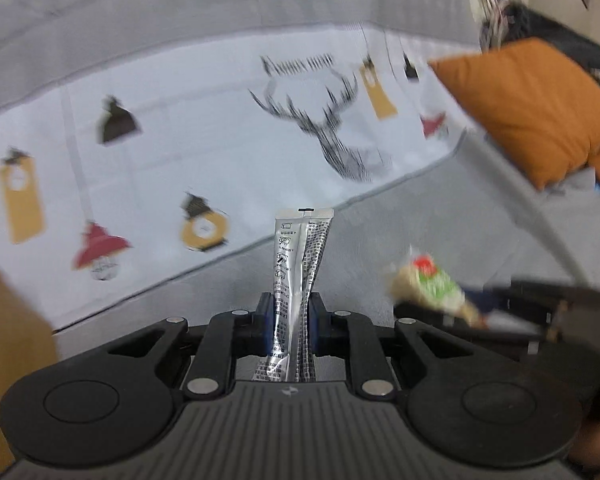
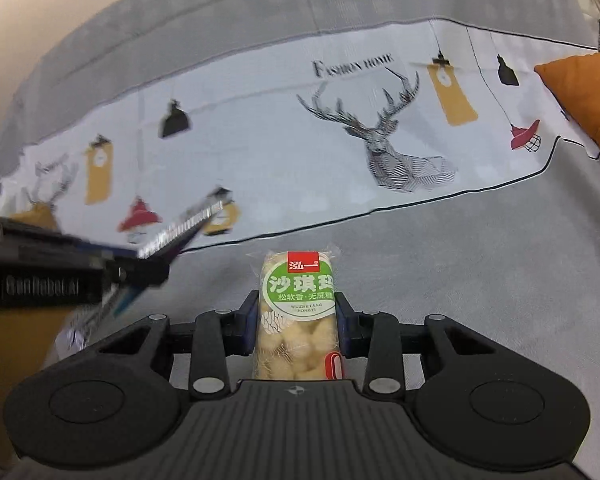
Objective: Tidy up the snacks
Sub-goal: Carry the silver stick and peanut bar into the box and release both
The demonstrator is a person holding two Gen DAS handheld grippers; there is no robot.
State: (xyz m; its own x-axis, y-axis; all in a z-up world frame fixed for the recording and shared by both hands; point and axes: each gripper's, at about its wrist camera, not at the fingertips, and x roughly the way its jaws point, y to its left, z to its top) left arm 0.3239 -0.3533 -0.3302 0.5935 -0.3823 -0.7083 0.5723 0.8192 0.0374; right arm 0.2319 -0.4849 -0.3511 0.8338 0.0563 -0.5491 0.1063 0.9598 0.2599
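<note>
Grey sofa (image 2: 460,280) fills both views; white deer-print cover (image 2: 300,140) across the upper middle. Orange cushion (image 1: 532,108) at upper right of the left wrist view. Brown cardboard box (image 1: 8,352) at that view's lower left edge.

Left tool (image 1: 291,320): jaws drawn narrow, clamped on a silver stick sachet (image 1: 298,276), upright at centre frame.

Right tool (image 2: 297,320): jaws part-closed, pads pressing both sides of a green-labelled snack pack (image 2: 298,320), upright at centre. Left tool with sachet crosses the right wrist view's left side, blurred.
</note>
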